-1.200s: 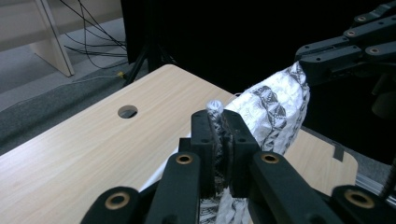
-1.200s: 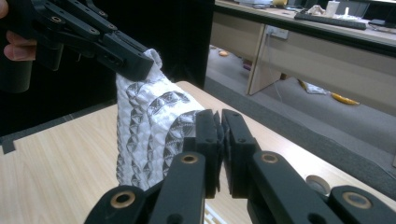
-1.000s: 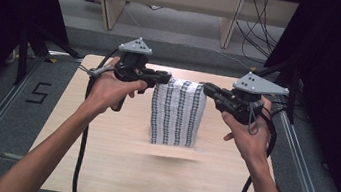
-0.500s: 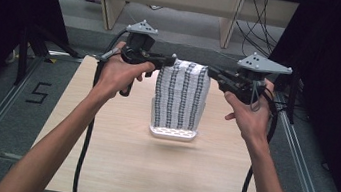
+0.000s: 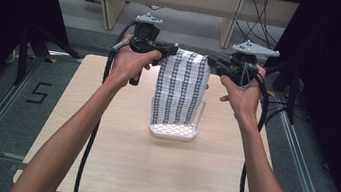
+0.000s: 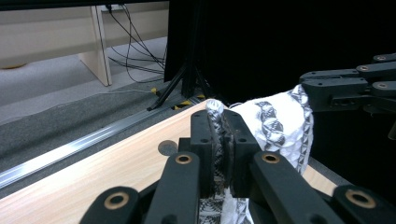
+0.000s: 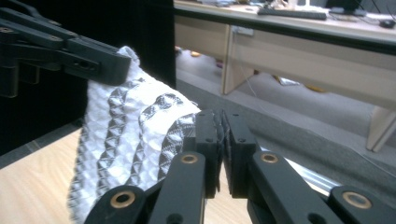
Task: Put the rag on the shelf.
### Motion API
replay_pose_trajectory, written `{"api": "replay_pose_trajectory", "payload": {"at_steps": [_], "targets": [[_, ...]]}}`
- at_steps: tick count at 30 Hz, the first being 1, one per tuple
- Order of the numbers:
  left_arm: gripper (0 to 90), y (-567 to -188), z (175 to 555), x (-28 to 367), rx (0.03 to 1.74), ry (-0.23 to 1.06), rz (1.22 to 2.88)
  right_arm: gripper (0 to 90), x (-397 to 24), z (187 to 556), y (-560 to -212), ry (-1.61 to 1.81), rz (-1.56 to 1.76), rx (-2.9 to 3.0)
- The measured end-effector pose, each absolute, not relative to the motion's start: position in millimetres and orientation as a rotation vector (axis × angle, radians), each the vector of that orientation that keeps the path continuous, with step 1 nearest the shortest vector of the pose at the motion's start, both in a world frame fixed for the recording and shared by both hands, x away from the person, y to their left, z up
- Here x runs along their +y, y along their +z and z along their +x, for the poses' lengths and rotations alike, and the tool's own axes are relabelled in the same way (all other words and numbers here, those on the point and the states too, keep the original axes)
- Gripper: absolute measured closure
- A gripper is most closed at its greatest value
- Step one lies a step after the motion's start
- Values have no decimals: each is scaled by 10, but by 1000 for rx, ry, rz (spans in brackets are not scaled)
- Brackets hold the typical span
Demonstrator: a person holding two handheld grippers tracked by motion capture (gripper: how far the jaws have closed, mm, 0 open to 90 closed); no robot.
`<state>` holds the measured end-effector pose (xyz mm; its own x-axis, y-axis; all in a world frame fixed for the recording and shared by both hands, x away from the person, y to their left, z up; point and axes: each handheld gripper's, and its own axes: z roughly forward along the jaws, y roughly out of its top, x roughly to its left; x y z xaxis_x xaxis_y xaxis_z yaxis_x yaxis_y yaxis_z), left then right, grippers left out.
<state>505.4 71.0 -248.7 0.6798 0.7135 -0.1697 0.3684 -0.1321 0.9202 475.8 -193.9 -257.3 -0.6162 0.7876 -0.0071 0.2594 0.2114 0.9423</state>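
In the centre of the high view a white cloth with dark patterned stripes hangs stretched between the two tools, its top edge level with them in the upper middle of the frame. The left hand-held gripper is clenched on the cloth's upper left corner; in the left gripper view its black jaws stand pressed together with a fold of the fabric pinched between them. The right hand-held gripper grasps the opposite upper corner, and the right gripper view shows the cloth bunched at lower left and running into its closed jaws.

Compared with a second ago, both hands have risen toward the top of the frame and the cloth has come up with them. It then reached down to the light wooden desk and hid what lay beneath; now its lower hem hangs just inside a white perforated plastic basket that sits at the middle of the desk, with the basket's front wall and dotted floor uncovered.

This reads as the cloth being drawn up out of the basket, nearly free. The hem appears barely above the basket floor, so a little more lift would be needed before moving sideways, or the fabric could drag the light basket along. Both corner grips look secure and even, and the cloth hangs flat, without twist
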Motion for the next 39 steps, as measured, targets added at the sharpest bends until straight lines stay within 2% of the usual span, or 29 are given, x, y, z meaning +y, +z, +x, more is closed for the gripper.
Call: {"api": "replay_pose_trajectory", "payload": {"at_steps": [12,33,37,39], "targets": [[834,-2749,5309,632,940,307,1713,864,-1935,5168,-2789,1356,1089,1993],[810,-3164,5574,721,1089,260,1760,856,-1773,5409,-3090,1277,1192,2072],[780,-3225,5596,720,1104,261,1781,841,-1743,5457,-3156,1241,1213,2094],[701,-3260,5604,704,1109,231,1818,794,-1729,5468,-3179,1218,1231,2106]]}}
